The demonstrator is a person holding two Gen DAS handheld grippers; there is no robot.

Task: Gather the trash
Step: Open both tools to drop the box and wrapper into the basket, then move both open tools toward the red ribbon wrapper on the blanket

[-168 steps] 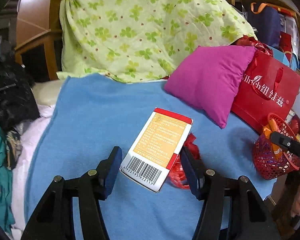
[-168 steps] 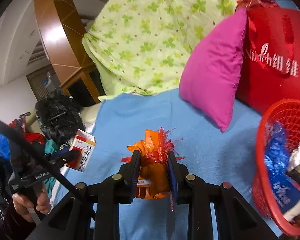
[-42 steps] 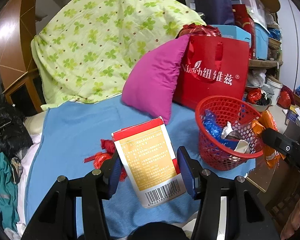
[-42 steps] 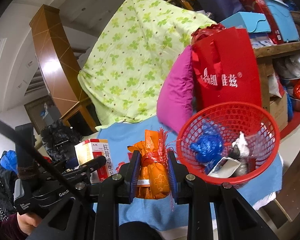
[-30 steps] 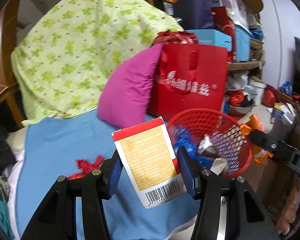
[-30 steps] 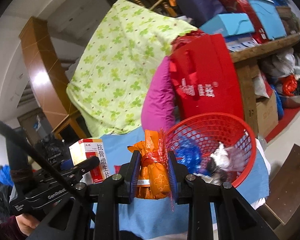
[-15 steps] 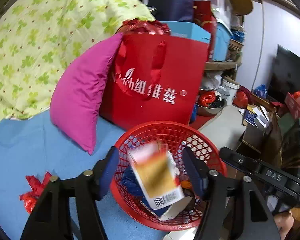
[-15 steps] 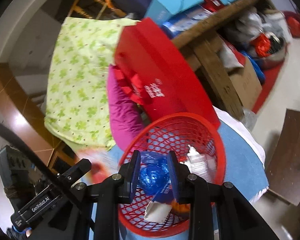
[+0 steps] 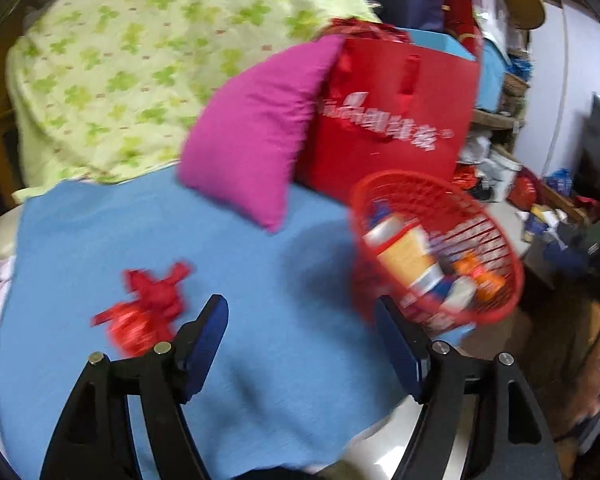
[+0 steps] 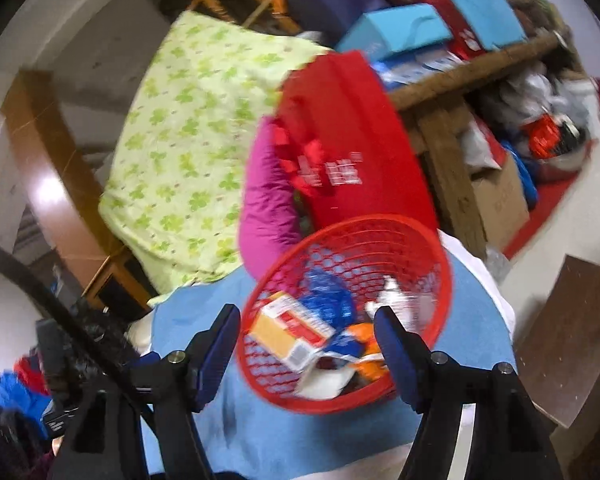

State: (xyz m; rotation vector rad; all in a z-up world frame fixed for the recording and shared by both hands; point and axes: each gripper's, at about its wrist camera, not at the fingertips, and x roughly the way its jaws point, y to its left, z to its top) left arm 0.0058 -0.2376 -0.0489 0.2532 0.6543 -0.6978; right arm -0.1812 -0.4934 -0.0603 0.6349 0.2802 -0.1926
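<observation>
Left wrist view: left tool (image 9: 300, 336) spread wide, nothing between its blue pads; its jaws have just been opening. Below it lies the blue blanket (image 9: 260, 264) on the bed. A crumpled red wrapper (image 9: 148, 304) lies loose on the blanket, just left of the left finger, outside the basket; only this view shows it. Red mesh basket (image 9: 496, 240) stands at the blanket's right edge, beside the red paper bag (image 9: 388, 120) and magenta pillow (image 9: 256, 140). Picture blurred.

Right wrist view: right tool (image 10: 306, 340) also spread, jaws just opened, empty. It hangs over the near rim of the basket (image 10: 364, 224). This view looks down into the basket: the orange-and-white box (image 10: 288, 332) lies flat on the left, a blue wrapper (image 10: 328, 300) behind it, an orange packet (image 10: 370, 348) near the right finger, white scraps (image 10: 324, 380) at the front. The left view shows the box (image 9: 408, 256) only from the side.

Green clover-print quilt (image 10: 188, 140) behind, in both views.
</observation>
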